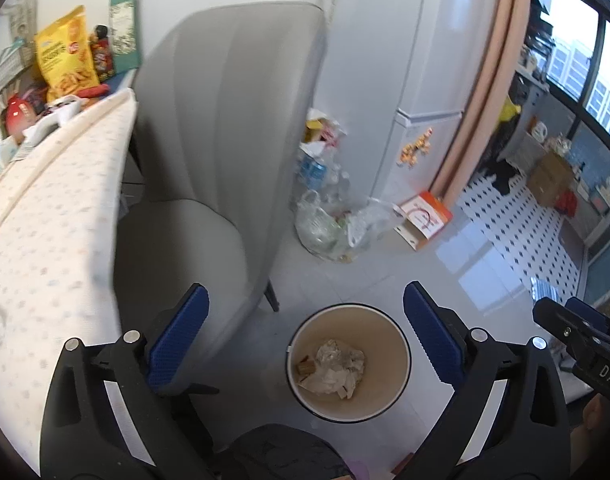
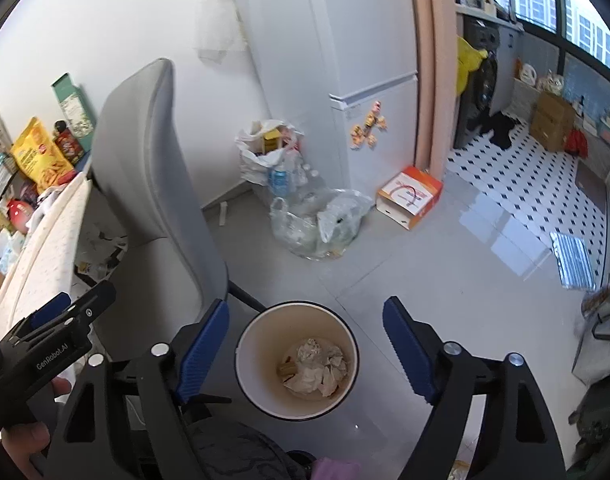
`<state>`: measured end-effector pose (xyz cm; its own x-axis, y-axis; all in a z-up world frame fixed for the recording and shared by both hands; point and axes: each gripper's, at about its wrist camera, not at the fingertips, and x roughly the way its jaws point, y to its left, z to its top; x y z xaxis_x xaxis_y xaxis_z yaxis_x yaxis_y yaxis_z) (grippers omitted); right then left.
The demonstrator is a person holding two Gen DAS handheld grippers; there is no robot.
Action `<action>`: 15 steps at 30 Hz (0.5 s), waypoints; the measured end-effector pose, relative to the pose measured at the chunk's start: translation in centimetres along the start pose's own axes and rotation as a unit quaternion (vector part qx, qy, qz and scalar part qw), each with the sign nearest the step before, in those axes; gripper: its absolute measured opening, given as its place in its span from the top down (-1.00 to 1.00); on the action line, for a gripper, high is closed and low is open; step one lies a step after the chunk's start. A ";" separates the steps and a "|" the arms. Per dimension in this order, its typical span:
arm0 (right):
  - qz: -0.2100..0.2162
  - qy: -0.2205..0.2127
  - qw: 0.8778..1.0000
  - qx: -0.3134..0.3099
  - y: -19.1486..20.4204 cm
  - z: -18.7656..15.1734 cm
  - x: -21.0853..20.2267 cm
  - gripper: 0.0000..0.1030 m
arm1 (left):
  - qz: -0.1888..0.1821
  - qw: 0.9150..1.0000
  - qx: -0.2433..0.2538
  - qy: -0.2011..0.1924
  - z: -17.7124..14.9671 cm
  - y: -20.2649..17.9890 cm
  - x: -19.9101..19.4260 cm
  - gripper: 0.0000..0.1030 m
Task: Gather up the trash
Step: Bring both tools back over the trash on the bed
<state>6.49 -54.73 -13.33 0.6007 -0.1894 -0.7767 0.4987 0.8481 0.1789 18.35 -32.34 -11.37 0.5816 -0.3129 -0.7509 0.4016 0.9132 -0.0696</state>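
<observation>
A round white bin (image 1: 401, 360) stands on the grey floor below both grippers. Crumpled white paper (image 1: 337, 368) and a small brown scrap (image 1: 306, 368) lie at its bottom. My left gripper (image 1: 305, 292) hangs above the bin, its blue pads wide apart with nothing between them. In the right wrist view the same bin (image 2: 261, 340) with the paper (image 2: 317, 368) sits between the pads of my right gripper (image 2: 305, 303), which is open and empty too. Each gripper's black frame shows at the edge of the other's view.
A grey padded chair (image 1: 225, 140) stands just left of the bin, beside a table with a dotted cloth (image 1: 45, 220) and snack packs. Clear bags of bottles (image 2: 313, 220) and an orange-white box (image 2: 409, 196) lie by the white fridge (image 2: 345, 60).
</observation>
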 end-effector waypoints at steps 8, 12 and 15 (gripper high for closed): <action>0.021 -0.022 0.999 -0.030 4.0 -0.4 -3.1 -0.78 | 0.016 0.999 -0.037 -0.033 -0.2 4.3 -4.3 -0.89; 0.035 -0.034 0.997 -0.051 7.0 -0.6 -5.0 -0.84 | 0.024 0.997 -0.057 -0.049 -0.6 6.7 -6.5 -0.89; 0.042 -0.042 0.996 -0.065 8.9 -0.9 -6.4 -0.85 | 0.033 0.995 -0.070 -0.064 -1.1 8.7 -8.3 -0.89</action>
<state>6.45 -45.54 -7.33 0.6906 -0.1506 -0.7074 0.3618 0.9188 0.1575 16.23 -21.48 -6.45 0.6924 -0.2744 -0.6673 0.2627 0.9573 -0.1211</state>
